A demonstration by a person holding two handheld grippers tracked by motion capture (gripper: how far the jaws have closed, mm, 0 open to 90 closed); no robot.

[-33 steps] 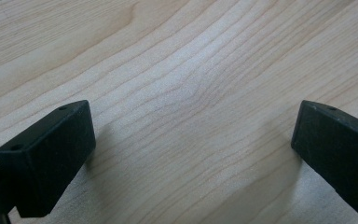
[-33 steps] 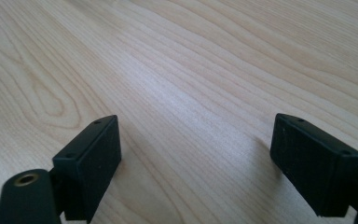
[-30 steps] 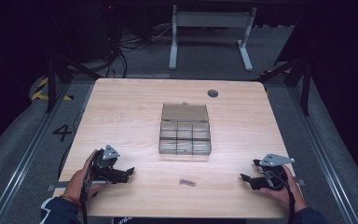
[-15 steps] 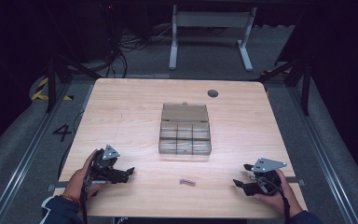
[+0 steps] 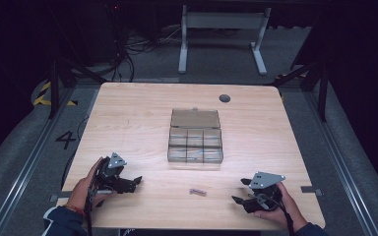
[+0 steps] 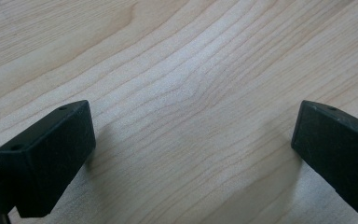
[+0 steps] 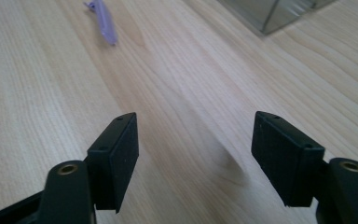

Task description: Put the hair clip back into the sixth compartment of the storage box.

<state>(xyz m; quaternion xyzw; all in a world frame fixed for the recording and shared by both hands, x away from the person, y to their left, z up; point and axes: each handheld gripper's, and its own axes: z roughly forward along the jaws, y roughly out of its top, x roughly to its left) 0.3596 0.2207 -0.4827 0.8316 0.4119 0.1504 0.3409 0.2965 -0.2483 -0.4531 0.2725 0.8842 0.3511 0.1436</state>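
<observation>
While closing, right gripper [image 7: 193,158] empty, jaws apart, aimed at purple piece [image 7: 103,23].
Left gripper [image 6: 191,154]: jaws wide over bare wood. Purple piece [image 5: 197,191] near clear box [image 5: 195,142], front side, seen whole from above.

From above our side of the wooden table [image 5: 142,113] we looked forward and down, far enough to take in its whole top and the floor beyond. The left gripper view sat close over bare wood [image 6: 186,84], facing steeply down. The right gripper view looked low along the tabletop toward a small purple piece [image 7: 103,23] and a clear compartment box [image 7: 272,14], both shared with the high view.
</observation>
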